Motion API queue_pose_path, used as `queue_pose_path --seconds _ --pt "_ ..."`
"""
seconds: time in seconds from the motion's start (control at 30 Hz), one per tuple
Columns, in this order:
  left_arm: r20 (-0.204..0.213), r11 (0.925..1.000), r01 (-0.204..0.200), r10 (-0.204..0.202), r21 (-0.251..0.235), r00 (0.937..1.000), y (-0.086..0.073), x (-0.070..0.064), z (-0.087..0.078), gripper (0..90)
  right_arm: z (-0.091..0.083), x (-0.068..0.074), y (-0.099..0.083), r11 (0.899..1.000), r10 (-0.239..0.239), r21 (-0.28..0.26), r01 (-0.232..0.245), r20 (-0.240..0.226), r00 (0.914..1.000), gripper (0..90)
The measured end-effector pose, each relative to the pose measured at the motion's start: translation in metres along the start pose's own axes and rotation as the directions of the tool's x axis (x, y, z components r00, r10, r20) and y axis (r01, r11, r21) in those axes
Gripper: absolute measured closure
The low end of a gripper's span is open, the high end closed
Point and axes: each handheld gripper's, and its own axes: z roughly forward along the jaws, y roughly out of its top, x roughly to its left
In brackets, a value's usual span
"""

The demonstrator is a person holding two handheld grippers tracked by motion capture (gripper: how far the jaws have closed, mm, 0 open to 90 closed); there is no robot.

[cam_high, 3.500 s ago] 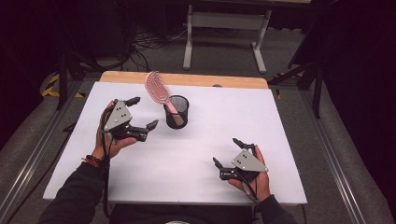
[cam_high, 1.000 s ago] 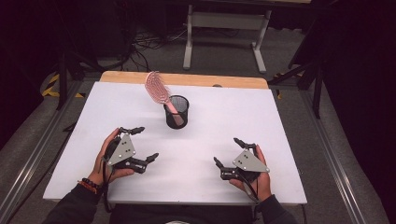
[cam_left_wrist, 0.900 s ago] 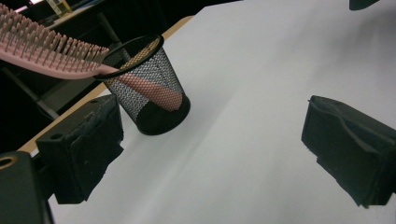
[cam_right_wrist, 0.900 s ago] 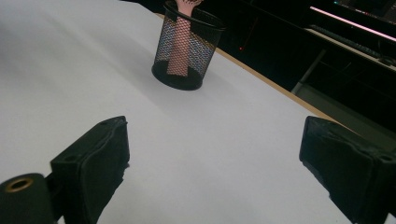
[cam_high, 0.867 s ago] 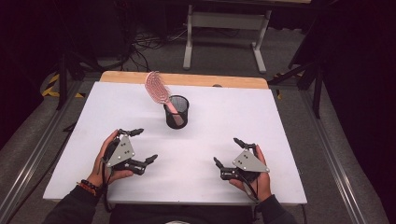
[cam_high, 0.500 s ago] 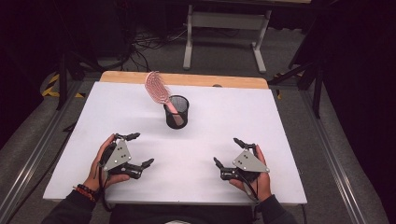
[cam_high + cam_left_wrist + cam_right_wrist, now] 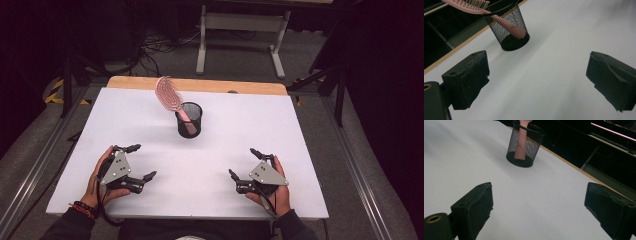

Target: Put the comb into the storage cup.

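Both tools rest open and empty on the desk (image 7: 310, 130), the left tool (image 7: 136, 162) nearer the pink hairbrush (image 7: 168, 95), which leans up-left from the mesh cup (image 7: 189, 120), the right tool (image 7: 242, 162) farther off.

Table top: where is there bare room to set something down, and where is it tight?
Bare white table lies between the left gripper and the right gripper, and right of the mesh cup toward the far right corner. The far left corner is also free. It is tight only at the cup, where the pink hairbrush leans out to the left.
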Motion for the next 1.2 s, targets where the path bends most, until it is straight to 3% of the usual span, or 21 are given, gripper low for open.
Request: queue_pose_path --seconds 0.93,1.2 --pt "-0.029 0.997 0.074 -0.074 0.019 0.9969 -0.027 0.007 -0.023 5.2 -0.002 0.0 0.0 1.0 0.005 -0.002 -0.005 0.0 1.0 9.0" --pt "-0.022 0.9976 0.067 -0.067 0.018 0.9975 -0.025 0.005 -0.021 4.8 -0.005 -0.001 -0.002 1.0 -0.003 0.002 0.003 0.008 1.0 8.6"
